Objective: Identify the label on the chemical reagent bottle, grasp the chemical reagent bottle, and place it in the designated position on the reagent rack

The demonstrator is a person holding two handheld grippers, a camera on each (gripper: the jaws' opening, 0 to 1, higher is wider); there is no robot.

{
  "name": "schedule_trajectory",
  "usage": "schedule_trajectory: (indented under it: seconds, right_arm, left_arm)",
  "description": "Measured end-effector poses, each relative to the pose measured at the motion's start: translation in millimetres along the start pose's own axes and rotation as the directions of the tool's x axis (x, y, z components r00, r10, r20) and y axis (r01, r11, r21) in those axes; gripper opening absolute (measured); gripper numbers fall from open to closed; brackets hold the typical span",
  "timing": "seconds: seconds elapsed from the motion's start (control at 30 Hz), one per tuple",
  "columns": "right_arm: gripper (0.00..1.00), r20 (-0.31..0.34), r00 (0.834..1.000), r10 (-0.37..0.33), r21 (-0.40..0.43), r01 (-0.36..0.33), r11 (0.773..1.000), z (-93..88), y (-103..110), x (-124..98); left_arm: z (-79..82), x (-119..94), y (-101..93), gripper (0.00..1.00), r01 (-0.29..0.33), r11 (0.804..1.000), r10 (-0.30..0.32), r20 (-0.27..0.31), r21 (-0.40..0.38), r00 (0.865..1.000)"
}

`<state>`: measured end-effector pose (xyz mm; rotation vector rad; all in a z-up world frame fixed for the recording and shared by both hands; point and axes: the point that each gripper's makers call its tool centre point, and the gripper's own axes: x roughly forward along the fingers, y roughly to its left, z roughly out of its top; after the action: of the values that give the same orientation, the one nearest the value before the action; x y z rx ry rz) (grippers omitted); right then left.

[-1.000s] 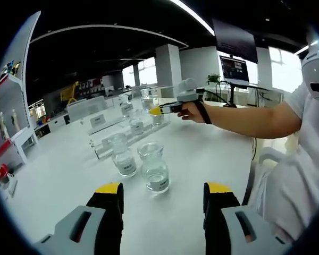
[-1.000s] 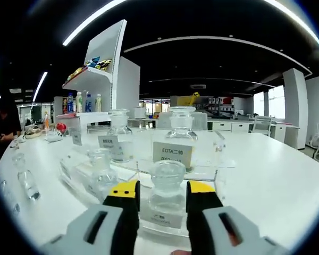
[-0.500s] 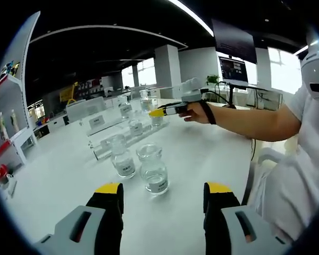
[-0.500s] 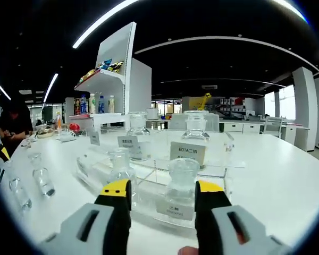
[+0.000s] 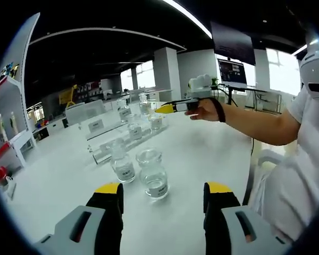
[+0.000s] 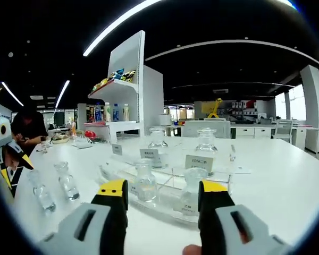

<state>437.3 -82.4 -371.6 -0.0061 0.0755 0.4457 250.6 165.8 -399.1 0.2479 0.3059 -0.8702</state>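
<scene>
A: Left gripper view first. What has changed for you?

B: Your left claw (image 5: pixel 162 197) hangs over the near part of the worktop (image 5: pixel 212 154), jaws parted and holding nothing, much as it did a second ago. Two loose reagent bottles stand just ahead of it: the wider bottle (image 5: pixel 153 174) and the slimmer bottle (image 5: pixel 122 162) touching or almost touching it. Your right claw (image 5: pixel 167 108) has lifted and drawn back from the reagent rack (image 5: pixel 125 135) toward the worktop's far side.

A: And the right gripper view?

B: Your right claw (image 6: pixel 163 192) stands released and empty. A second ago the front-row bottle (image 6: pixel 193 187) sat between its jaws; now it stands in the rack's (image 6: pixel 165 207) front row beside a second front-row bottle (image 6: pixel 144 182), and the rack has fallen away from the camera. Two more bottles sit on the upper tier behind label cards; the print is too small to read.

A: Meaning for the task?

B: Judged: that bottle is placed. The two loose bottles near your left claw remain; read a label before choosing.
</scene>
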Motion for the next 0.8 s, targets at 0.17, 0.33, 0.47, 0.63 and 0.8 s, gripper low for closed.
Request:
schedule_trajectory:
  seconds: [0.17, 0.33, 0.47, 0.63, 0.8]
  right_arm:
    - [0.52, 0.002, 0.999, 0.039, -0.019, -0.039, 0.999, 0.0, 16.4, -11.3]
    - [0.53, -0.01, 0.997, 0.075, -0.053, -0.075, 0.996, 0.4, 29.6, -25.6]
    - [0.53, -0.011, 0.995, 0.099, -0.056, -0.099, 0.993, 1.9, 38.8, -38.5]
    - [0.52, 0.02, 0.992, 0.125, -0.012, -0.124, 0.992, 7.2, 49.5, -55.2]
    - [0.52, 0.037, 0.992, 0.123, -0.005, -0.123, 0.992, 10.5, 52.8, -69.1]
  left_arm:
    - [1.0, 1.2, 3.0, 0.61, -0.007, 1.0, 0.007, 0.003, 0.001, 1.0]
    - [-1.7, 4.4, -0.3, 0.6, 0.004, 1.0, -0.004, -0.003, 0.01, 1.0]
    - [-1.2, 6.3, -2.4, 0.61, 0.016, 1.0, -0.016, 0.014, -0.002, 1.0]
    - [-1.5, 11.0, 1.5, 0.6, -0.001, 1.0, 0.002, 0.021, -0.018, 1.0]
    - [5.3, 13.1, -4.3, 0.6, 0.018, 1.0, -0.018, 0.037, -0.001, 0.999]
